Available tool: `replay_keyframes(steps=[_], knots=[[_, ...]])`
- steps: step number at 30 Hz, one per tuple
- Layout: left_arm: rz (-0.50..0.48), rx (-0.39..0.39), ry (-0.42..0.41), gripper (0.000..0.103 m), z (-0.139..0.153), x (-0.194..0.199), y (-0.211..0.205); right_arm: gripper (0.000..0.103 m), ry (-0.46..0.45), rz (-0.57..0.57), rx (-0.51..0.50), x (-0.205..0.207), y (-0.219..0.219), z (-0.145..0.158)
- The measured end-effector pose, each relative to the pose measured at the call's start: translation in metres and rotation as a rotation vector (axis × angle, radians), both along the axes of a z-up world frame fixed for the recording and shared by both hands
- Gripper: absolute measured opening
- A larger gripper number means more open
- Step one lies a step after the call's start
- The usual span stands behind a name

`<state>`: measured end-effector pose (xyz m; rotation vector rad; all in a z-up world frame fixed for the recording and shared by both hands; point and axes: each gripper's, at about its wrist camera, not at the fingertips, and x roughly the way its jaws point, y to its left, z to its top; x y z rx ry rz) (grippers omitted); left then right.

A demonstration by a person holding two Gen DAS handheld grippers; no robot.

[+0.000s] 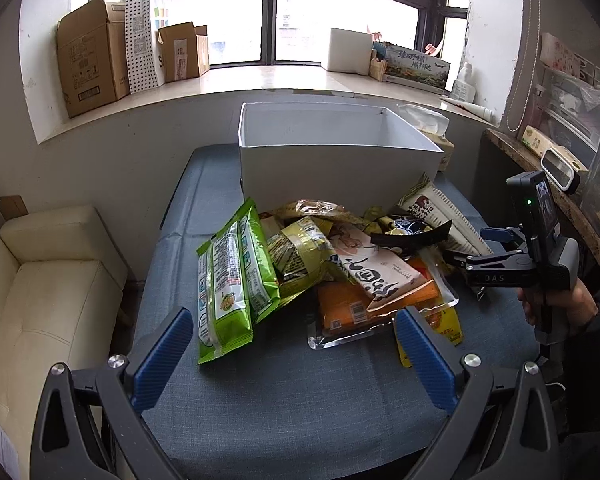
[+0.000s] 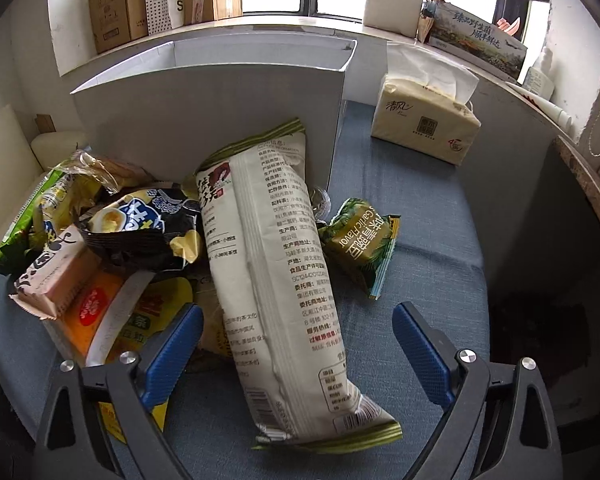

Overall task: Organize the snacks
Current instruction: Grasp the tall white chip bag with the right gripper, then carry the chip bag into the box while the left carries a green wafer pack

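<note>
A pile of snack packets lies on the blue-grey tablecloth (image 1: 284, 392) in front of an open white box (image 1: 332, 160). The pile holds a long green packet (image 1: 228, 280), an orange packet (image 1: 348, 308) and a pink-white packet (image 1: 380, 272). My left gripper (image 1: 296, 344) is open, low at the near edge of the pile, holding nothing. My right gripper (image 2: 300, 344) is open, its blue pads either side of a long white packet (image 2: 268, 264) that leans on the white box (image 2: 220, 120). A small green Garlic Flavor packet (image 2: 360, 244) lies to its right. The right gripper also shows in the left wrist view (image 1: 460, 258).
A tissue pack (image 2: 424, 124) stands right of the box. Cardboard boxes (image 1: 96, 56) and a printed carton (image 1: 416, 66) sit on the window sill. A cream sofa (image 1: 40, 288) is at the left, a cluttered shelf (image 1: 560, 152) at the right.
</note>
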<state>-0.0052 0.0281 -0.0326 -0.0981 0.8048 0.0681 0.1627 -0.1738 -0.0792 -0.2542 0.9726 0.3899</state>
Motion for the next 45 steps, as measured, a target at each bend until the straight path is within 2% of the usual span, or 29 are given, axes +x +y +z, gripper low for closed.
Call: replay_keyframes(steps=[2, 3, 7, 14, 18, 21, 24, 30, 32, 33, 34, 35, 36, 37, 39, 45], knots=[[0.013, -0.010, 0.005, 0.103, -0.003, -0.001, 0.006, 0.073, 0.017, -0.002, 0.026, 0.005, 0.000, -0.005], [0.021, -0.018, 0.008, 0.103, -0.005, -0.001, 0.010, 0.049, 0.035, 0.001, 0.042, 0.007, 0.000, -0.008], [0.055, -0.074, 0.027, 0.103, -0.012, 0.001, 0.027, 0.043, 0.039, -0.005, 0.055, 0.005, 0.000, -0.006], [0.092, -0.136, 0.049, 0.103, -0.028, 0.012, 0.055, 0.040, 0.024, -0.041, 0.176, -0.021, -0.027, 0.019], [0.107, -0.199, 0.074, 0.103, -0.044, 0.032, 0.080, 0.040, 0.013, -0.069, 0.296, -0.045, -0.047, 0.038], [0.100, -0.325, 0.101, 0.103, -0.060, 0.052, 0.104, 0.040, -0.016, -0.078, 0.324, -0.061, -0.054, 0.050], [0.074, -0.411, 0.121, 0.103, -0.077, 0.072, 0.118, 0.040, -0.029, -0.081, 0.359, -0.072, -0.058, 0.058], [0.062, -0.497, 0.164, 0.103, -0.108, 0.096, 0.131, 0.040, -0.024, -0.088, 0.385, -0.085, -0.060, 0.060], [0.041, -0.493, 0.144, 0.102, -0.107, 0.098, 0.130, 0.040, -0.023, -0.097, 0.384, -0.088, -0.062, 0.058], [0.029, -0.503, 0.146, 0.100, -0.108, 0.099, 0.129, 0.040, -0.019, -0.104, 0.383, -0.088, -0.063, 0.057], [0.020, -0.514, 0.138, 0.092, -0.108, 0.098, 0.129, 0.040, -0.014, -0.109, 0.387, -0.088, -0.064, 0.056], [0.005, -0.550, 0.125, 0.078, -0.108, 0.097, 0.129, 0.041, -0.009, -0.111, 0.395, -0.088, -0.065, 0.055], [-0.009, -0.588, 0.108, 0.069, -0.107, 0.095, 0.130, 0.040, -0.007, -0.112, 0.400, -0.089, -0.065, 0.055], [0.000, -0.576, 0.103, 0.068, -0.105, 0.092, 0.129, 0.040, -0.006, -0.109, 0.398, -0.089, -0.064, 0.054], [0.031, -0.497, 0.109, 0.066, -0.099, 0.089, 0.125, 0.040, -0.007, -0.104, 0.392, -0.090, -0.061, 0.054], [0.034, -0.437, 0.044, 0.066, -0.073, 0.066, 0.120, 0.041, -0.014, -0.080, 0.394, -0.095, -0.054, 0.057]])
